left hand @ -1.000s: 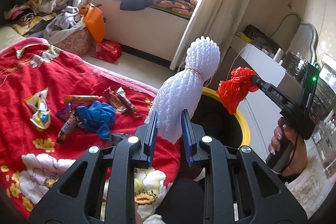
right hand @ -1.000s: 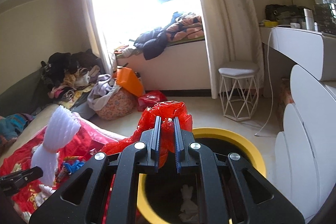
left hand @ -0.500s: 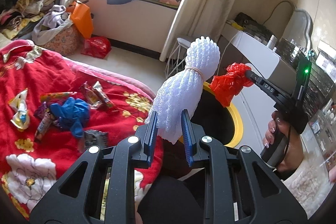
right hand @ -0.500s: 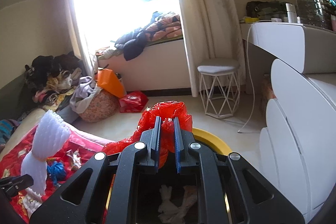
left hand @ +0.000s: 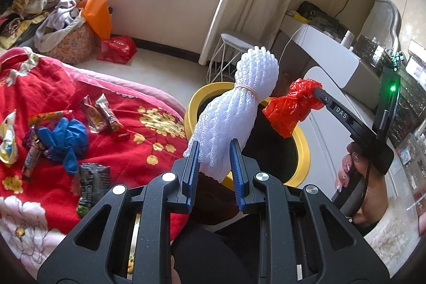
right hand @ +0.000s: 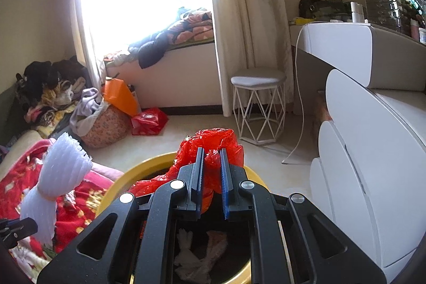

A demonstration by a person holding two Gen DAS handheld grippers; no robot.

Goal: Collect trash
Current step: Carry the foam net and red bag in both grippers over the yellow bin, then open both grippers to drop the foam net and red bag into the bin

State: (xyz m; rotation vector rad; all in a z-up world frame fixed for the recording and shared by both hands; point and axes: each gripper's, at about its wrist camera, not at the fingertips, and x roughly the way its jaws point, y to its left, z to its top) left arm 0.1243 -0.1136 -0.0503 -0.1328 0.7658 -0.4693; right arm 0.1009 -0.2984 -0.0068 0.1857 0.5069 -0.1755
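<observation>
Trash bin (left hand: 303,151), yellow-rimmed, stands between the bed (left hand: 149,135) and a white dresser (right hand: 372,177); its interior is mostly hidden behind both tools. Left gripper (left hand: 214,148), angled down, has its fingers clamped on white foam netting (left hand: 231,113). Right gripper (right hand: 211,159) pinches a red plastic bag (right hand: 210,143) above the bin's mouth.

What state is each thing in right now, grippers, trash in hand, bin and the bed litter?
left gripper: shut on white foam net.
white foam net: held upright, bunched by a rubber band.
right gripper: shut on red plastic bag.
red plastic bag: crumpled, held over the bin.
yellow-rimmed bin: open, pale trash inside.
blue glove: crumpled on the bed.
snack wrappers: scattered on the bed.
</observation>
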